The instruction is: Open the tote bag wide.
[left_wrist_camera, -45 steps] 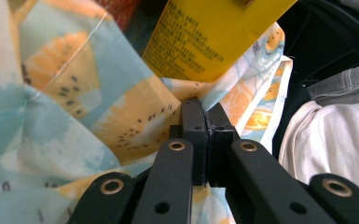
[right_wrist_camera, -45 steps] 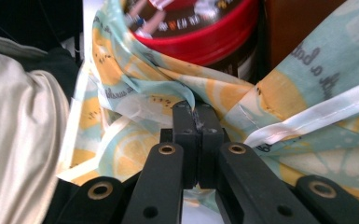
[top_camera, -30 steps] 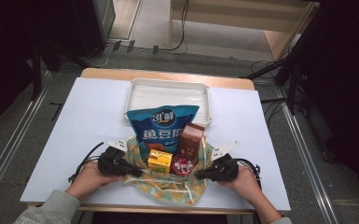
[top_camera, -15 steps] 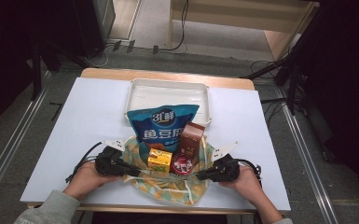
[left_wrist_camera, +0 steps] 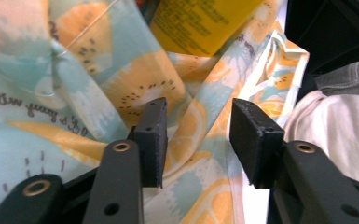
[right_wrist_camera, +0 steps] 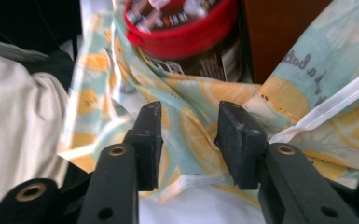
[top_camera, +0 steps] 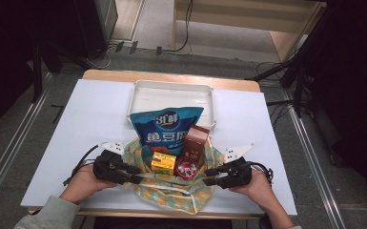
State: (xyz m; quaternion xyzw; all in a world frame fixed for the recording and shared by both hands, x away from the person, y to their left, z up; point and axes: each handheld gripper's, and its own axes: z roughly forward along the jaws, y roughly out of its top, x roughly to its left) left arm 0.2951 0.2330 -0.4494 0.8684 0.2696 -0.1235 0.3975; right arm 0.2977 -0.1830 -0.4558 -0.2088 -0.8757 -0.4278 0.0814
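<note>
A cloth bag printed with lemon slices lies at the table's front middle. In it are a blue snack bag, a brown carton, a yellow box and a red-lidded can. My left gripper is at the bag's left edge and my right gripper at its right edge. Both pairs of jaws have just been opening. The left gripper has cloth between its pads, which do not press on it. It is the same at the right gripper, below the can.
A white tray stands behind the bag, partly under the snack bag. The white tabletop spreads bare to either side. The bag's white drawstring trails near the right gripper. The person's light clothing is close behind the table's front edge.
Both grippers' jaws have parted from the bag's edges and let go of the cloth. The hands and the bag's contents stay where they were.
</note>
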